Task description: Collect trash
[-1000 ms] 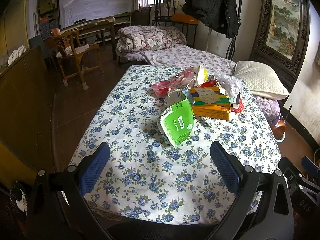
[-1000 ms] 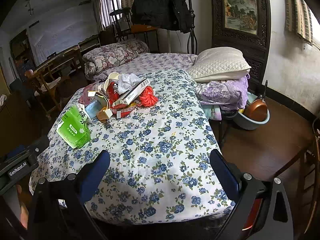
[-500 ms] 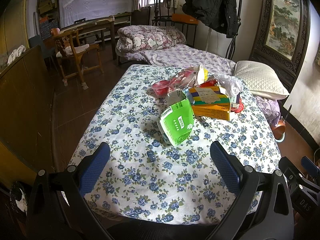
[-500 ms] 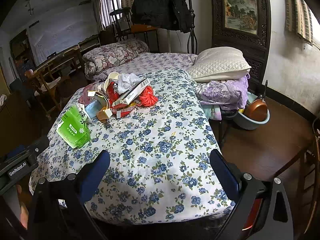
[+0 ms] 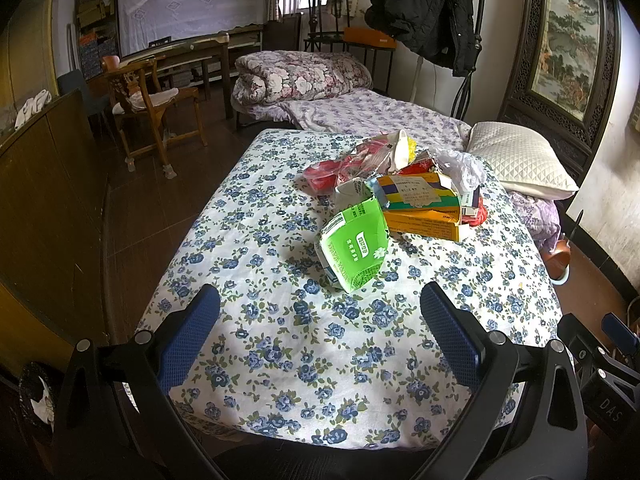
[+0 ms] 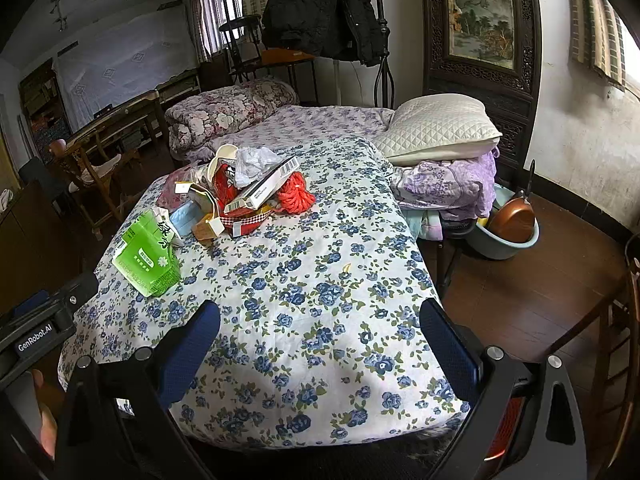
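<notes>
A heap of trash lies on the flowered bedspread (image 5: 280,344): a green packet (image 5: 354,249) (image 6: 146,258) nearest me, a yellow and coloured carton (image 5: 420,204), a red plastic bag (image 5: 336,170), a white crumpled bag (image 5: 464,168) (image 6: 254,160), a long white box (image 6: 266,188) and a red net bundle (image 6: 296,196). My left gripper (image 5: 320,312) hangs open over the near end of the bed, short of the green packet. My right gripper (image 6: 320,320) is open too, over bare bedspread (image 6: 312,320) to the right of the heap. Nothing sits between either pair of fingers.
A white pillow (image 6: 440,132) rests on folded purple bedding (image 6: 444,188) at the bed's right. A basin with a copper pan (image 6: 508,228) stands on the floor beyond. A rolled quilt (image 5: 300,80) lies farther back, a wooden chair (image 5: 148,108) and a low wooden partition (image 5: 44,184) to the left.
</notes>
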The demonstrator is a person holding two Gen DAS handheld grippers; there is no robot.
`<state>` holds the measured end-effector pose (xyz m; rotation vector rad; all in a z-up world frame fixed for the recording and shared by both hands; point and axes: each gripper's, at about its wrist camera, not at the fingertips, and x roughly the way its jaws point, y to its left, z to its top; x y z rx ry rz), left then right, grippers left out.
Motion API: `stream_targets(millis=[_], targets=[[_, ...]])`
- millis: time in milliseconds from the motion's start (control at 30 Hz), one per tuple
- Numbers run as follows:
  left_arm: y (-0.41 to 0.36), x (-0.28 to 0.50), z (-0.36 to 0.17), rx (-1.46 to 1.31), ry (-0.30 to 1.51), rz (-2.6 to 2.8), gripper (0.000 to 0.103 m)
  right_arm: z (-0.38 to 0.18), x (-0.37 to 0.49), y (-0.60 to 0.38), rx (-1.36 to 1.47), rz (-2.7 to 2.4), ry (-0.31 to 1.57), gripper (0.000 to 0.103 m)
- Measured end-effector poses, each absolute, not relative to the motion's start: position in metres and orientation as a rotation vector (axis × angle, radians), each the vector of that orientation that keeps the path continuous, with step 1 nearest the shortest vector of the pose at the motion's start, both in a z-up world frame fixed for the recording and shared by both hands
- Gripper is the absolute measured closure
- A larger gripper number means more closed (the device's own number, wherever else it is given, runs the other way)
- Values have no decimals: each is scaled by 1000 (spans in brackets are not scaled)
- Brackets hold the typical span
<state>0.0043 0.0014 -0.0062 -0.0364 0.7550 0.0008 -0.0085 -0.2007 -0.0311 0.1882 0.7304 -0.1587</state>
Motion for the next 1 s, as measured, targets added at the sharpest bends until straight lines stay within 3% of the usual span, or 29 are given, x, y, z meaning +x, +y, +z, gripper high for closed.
stream_targets(millis=[833,1000], targets=[[23,16,-10,-140,795,-22,7,-30,-8,-196,186,-160,731,6],[20,60,-28,-146,926,-42,7,-31,-8,-197,189,-157,730,6]])
